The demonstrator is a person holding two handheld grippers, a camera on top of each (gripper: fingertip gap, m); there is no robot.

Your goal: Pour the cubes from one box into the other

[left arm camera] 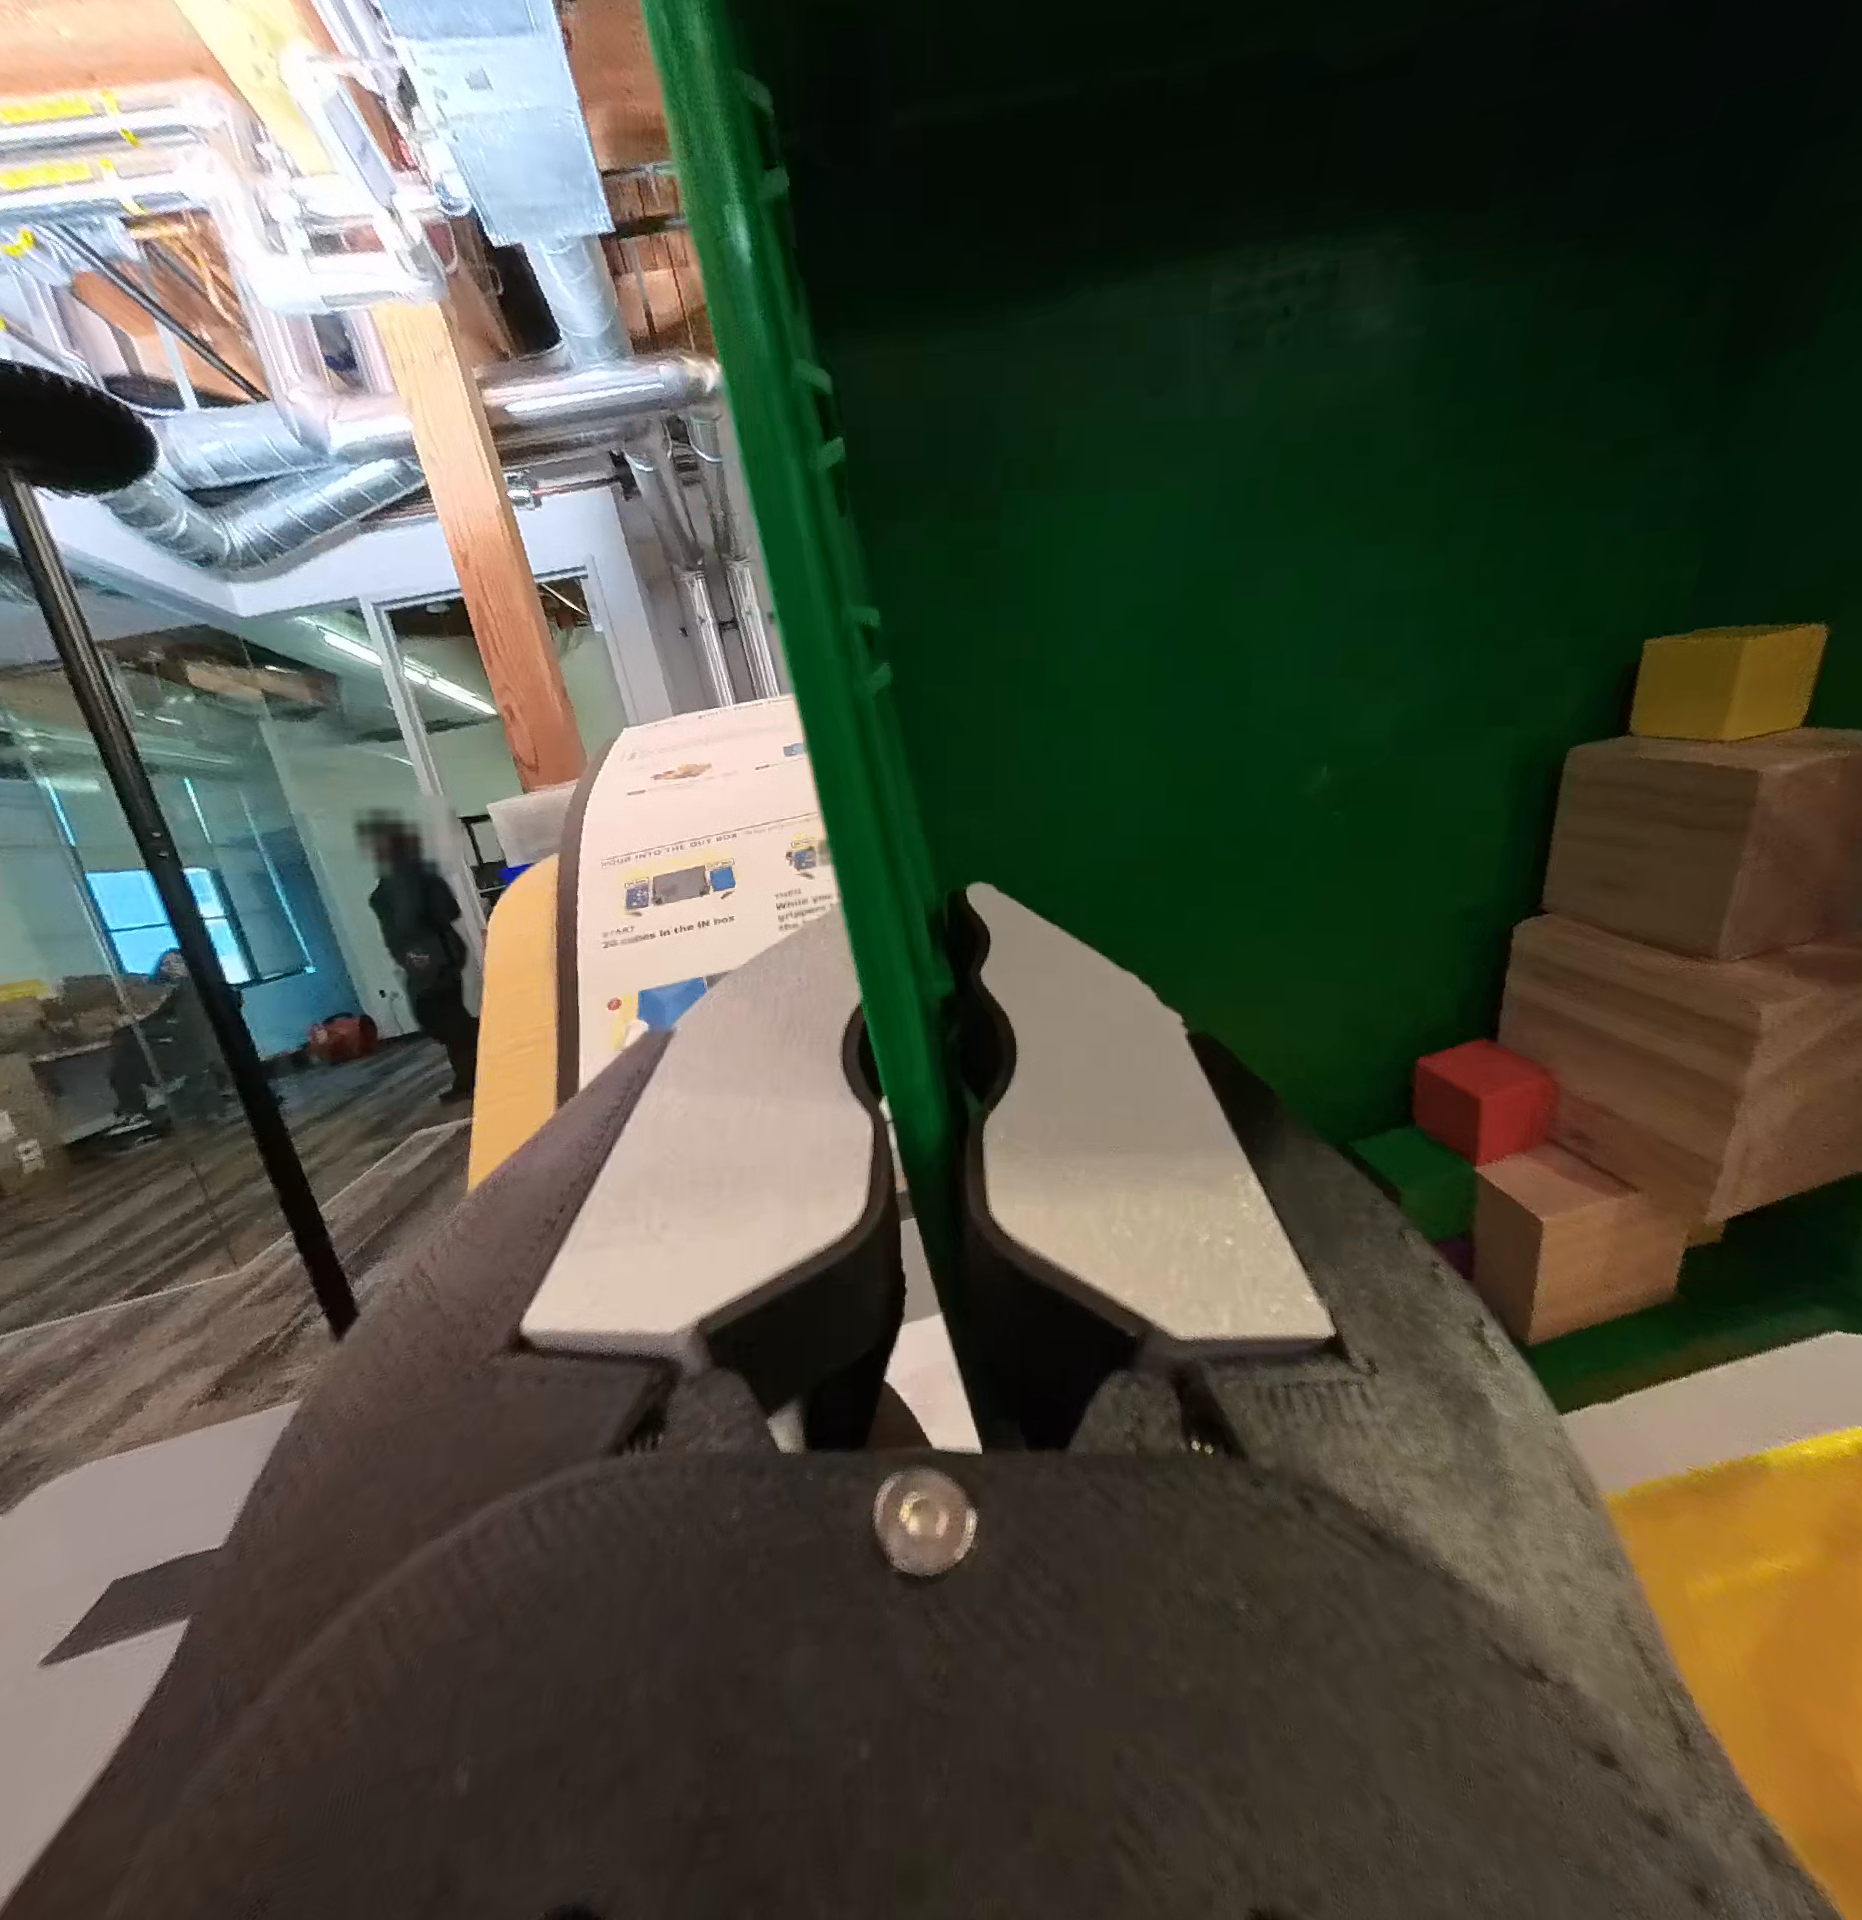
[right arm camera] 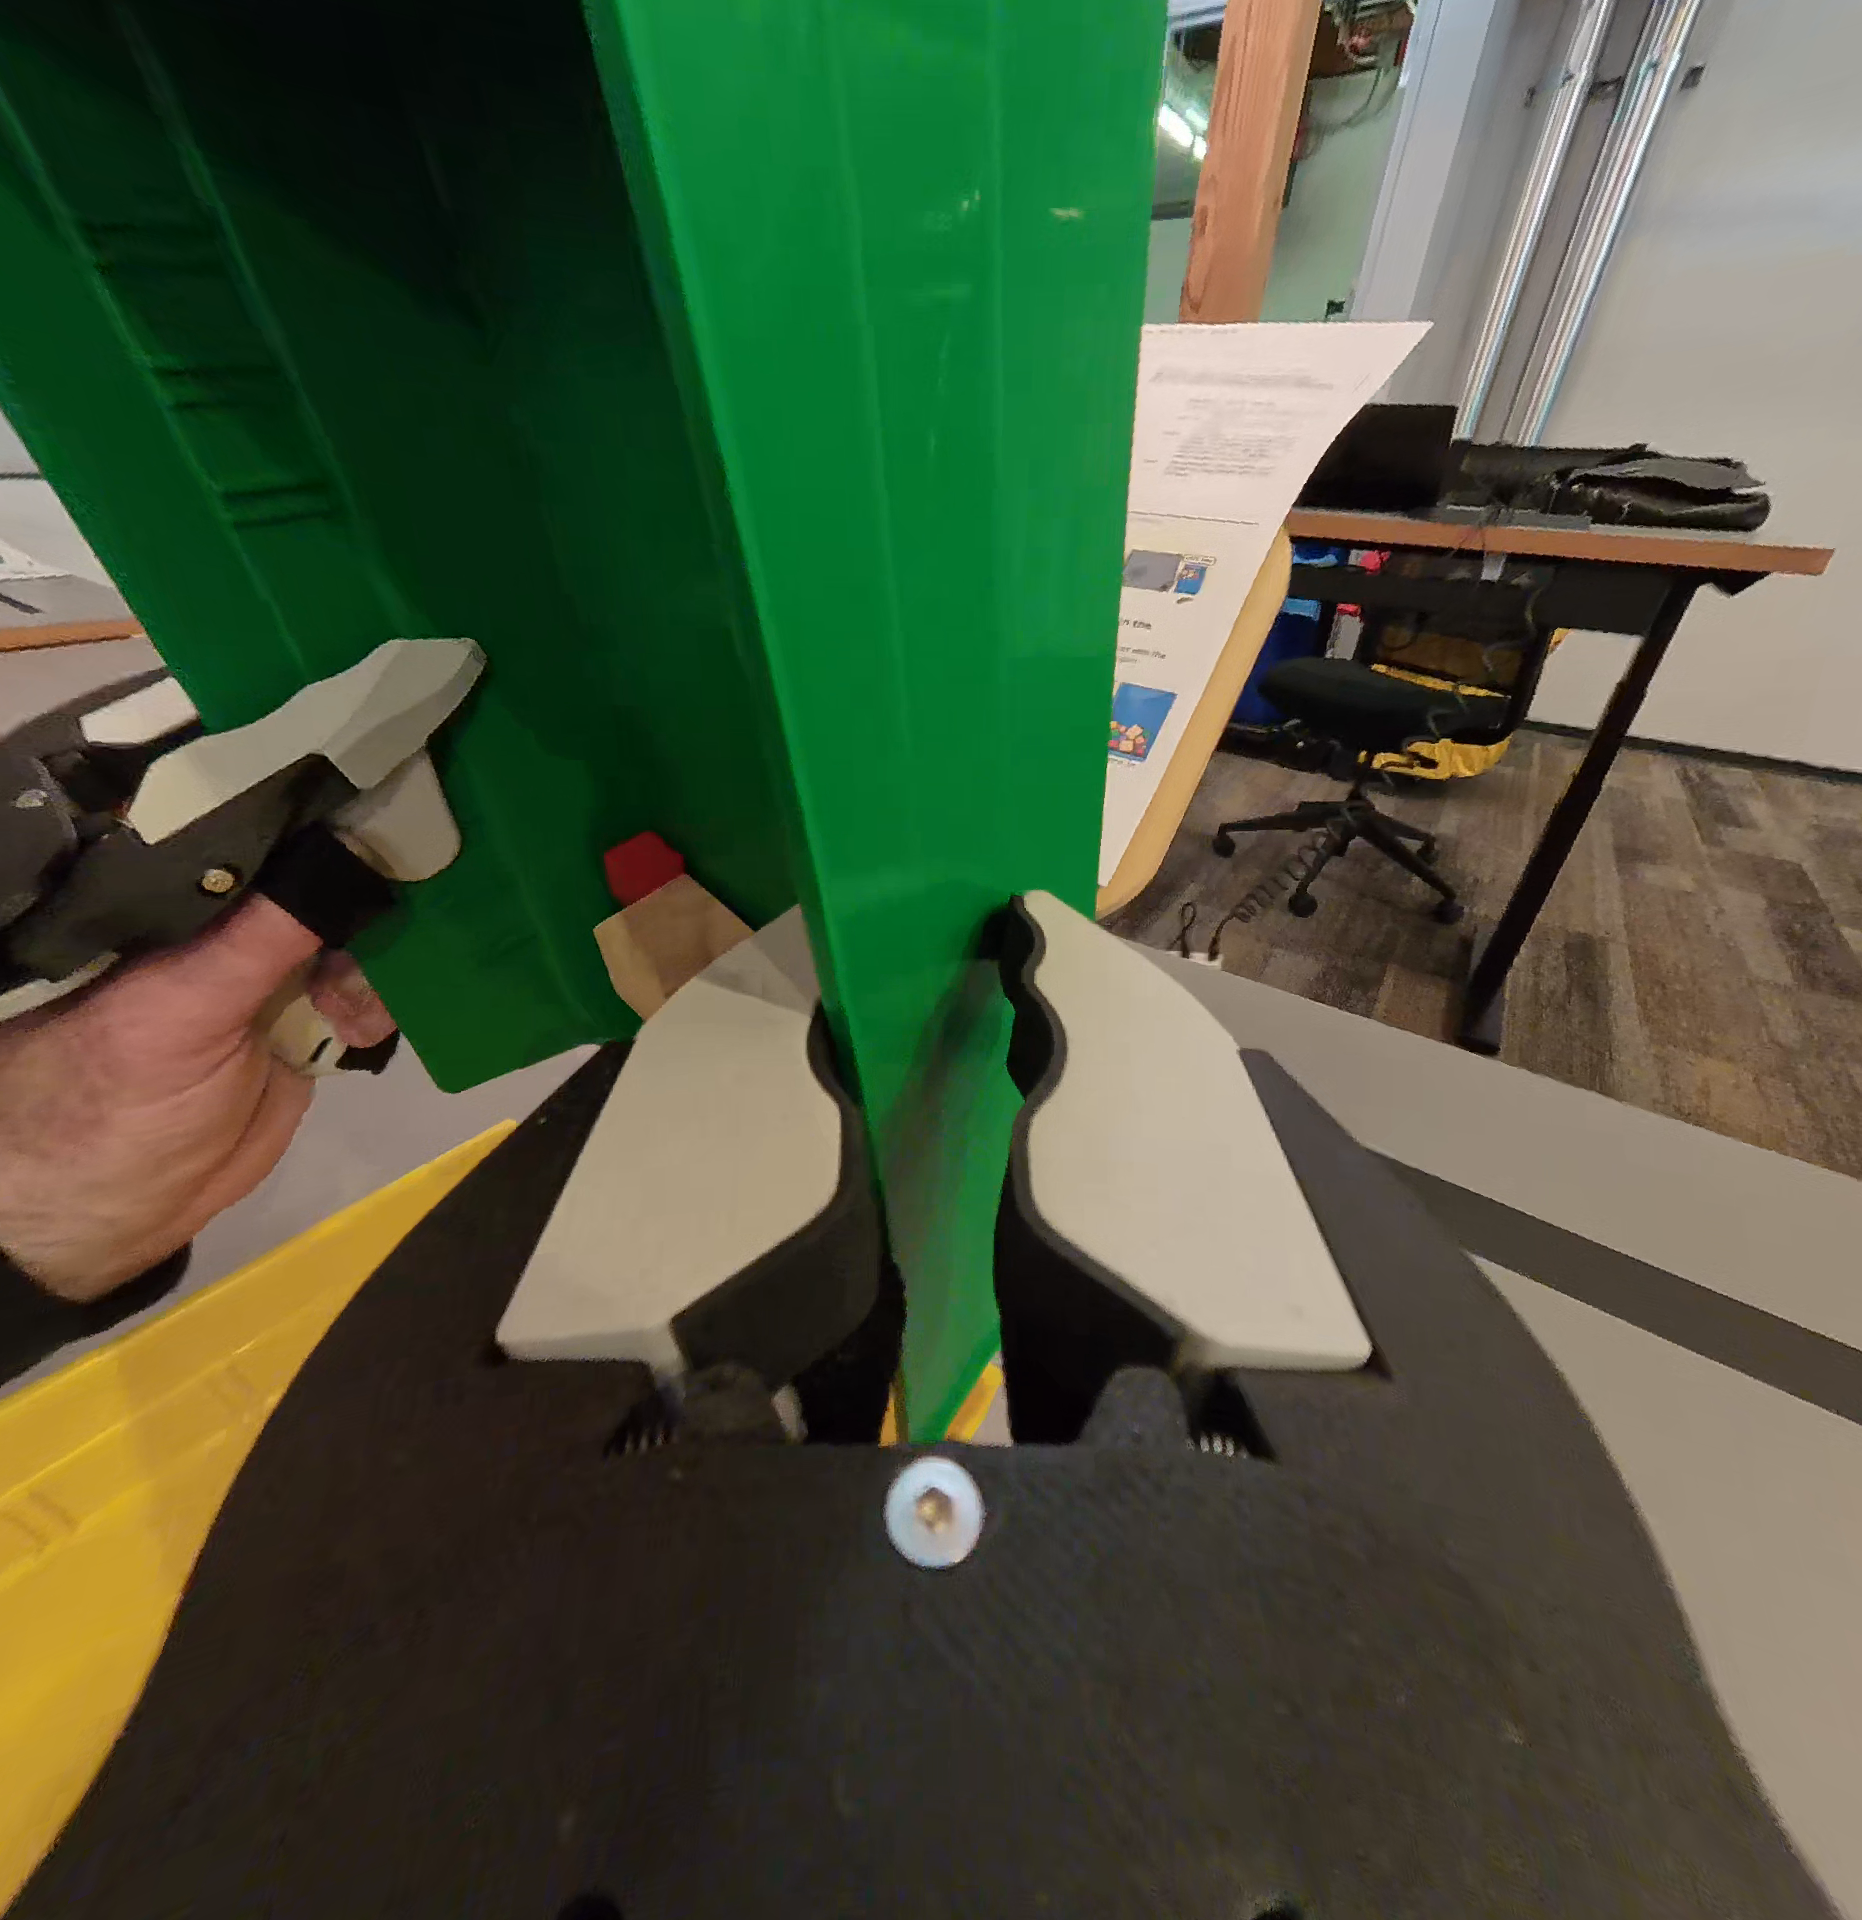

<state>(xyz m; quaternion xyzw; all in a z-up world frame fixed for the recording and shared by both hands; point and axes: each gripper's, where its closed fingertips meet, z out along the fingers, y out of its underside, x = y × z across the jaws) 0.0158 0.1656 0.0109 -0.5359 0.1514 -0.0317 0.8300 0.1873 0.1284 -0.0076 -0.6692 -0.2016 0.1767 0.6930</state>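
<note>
While I held the green box [right arm camera: 885,520] tipped steeply above the grey table [right arm camera: 1685,1558], my left gripper [left arm camera: 932,1049] had its jaws clamped on one wall and my right gripper [right arm camera: 927,1029] pinched the opposite wall. Wooden cubes [left arm camera: 1706,977] with a yellow cube [left arm camera: 1727,681] and a red cube [left arm camera: 1483,1096] sat piled against the box's lower wall, over the yellow box [right arm camera: 85,1538] at the table's near edge.

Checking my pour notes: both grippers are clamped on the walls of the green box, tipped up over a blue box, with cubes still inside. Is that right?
Not quite: the box below is yellow, not blue. Both wrist views show the yellow box under the green box, gripped by the left gripper and right gripper, cubes still inside.
</note>
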